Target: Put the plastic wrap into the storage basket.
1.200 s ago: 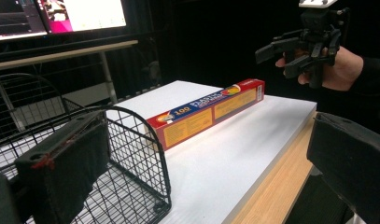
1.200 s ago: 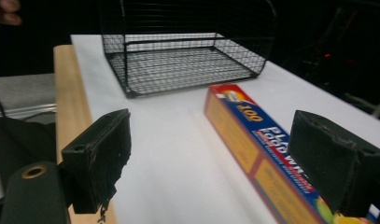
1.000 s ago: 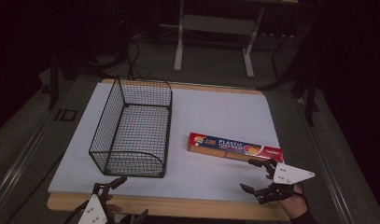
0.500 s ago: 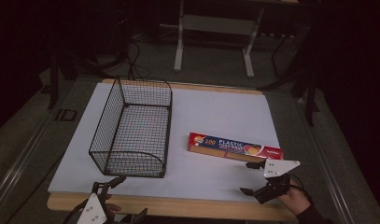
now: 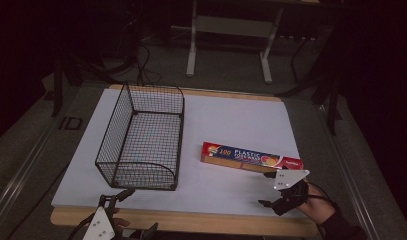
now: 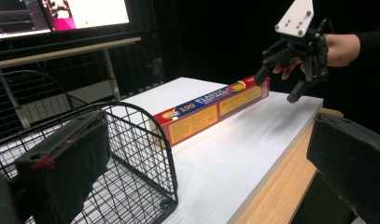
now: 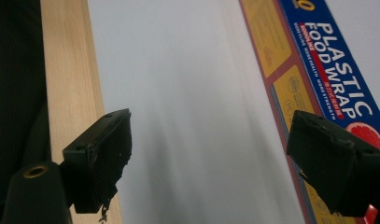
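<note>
The plastic food wrap box (image 5: 251,158) lies flat on the white board (image 5: 231,120), to the right of the wire basket (image 5: 143,137) and apart from it; its long axis runs across the table, with the right end nearest the right gripper (image 5: 269,189). The right gripper hovers just off that right end, near the front right corner of the board; its jaws stand wide apart and have just been closing slightly, with nothing between them; in the right gripper view (image 7: 208,154) one jaw overlaps the box's printed face (image 7: 318,88), but no contact is discernible. The left gripper (image 5: 122,196) sits at the front edge of the wooden table (image 5: 201,223), just before the near wall of the basket; in the left gripper view its jaws (image 6: 211,154) are spread open and empty, with the basket's curved rim (image 6: 131,140) close ahead and the box (image 6: 211,109) beyond.
</note>
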`<move>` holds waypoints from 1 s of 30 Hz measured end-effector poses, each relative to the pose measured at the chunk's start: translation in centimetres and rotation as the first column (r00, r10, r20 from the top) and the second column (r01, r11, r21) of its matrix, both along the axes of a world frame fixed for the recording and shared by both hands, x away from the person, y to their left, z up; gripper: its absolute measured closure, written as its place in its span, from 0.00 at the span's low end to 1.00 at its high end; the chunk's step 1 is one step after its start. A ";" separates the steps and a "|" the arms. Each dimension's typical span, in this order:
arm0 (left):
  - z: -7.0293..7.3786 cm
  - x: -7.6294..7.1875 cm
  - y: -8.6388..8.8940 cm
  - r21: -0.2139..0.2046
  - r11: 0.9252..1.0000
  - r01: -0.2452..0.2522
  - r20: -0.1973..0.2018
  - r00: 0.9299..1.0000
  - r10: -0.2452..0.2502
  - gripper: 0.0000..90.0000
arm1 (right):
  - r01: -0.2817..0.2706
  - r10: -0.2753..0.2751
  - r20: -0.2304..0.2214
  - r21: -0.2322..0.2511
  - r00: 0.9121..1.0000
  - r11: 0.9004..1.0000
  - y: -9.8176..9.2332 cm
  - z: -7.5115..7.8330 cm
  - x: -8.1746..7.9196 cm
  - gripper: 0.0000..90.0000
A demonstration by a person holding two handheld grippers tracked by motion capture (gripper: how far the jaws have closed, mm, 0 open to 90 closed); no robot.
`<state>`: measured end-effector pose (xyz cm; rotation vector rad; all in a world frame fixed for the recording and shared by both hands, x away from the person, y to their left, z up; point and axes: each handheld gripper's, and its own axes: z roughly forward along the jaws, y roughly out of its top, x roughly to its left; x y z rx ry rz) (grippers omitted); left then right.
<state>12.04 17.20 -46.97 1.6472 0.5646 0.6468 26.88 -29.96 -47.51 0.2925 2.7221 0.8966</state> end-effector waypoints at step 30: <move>0.0 0.0 -0.1 0.004 1.000 0.004 0.007 1.000 -0.004 0.00 | 0.030 -0.134 -0.212 -0.429 0.968 0.903 2.4 1.9 3.1 0.14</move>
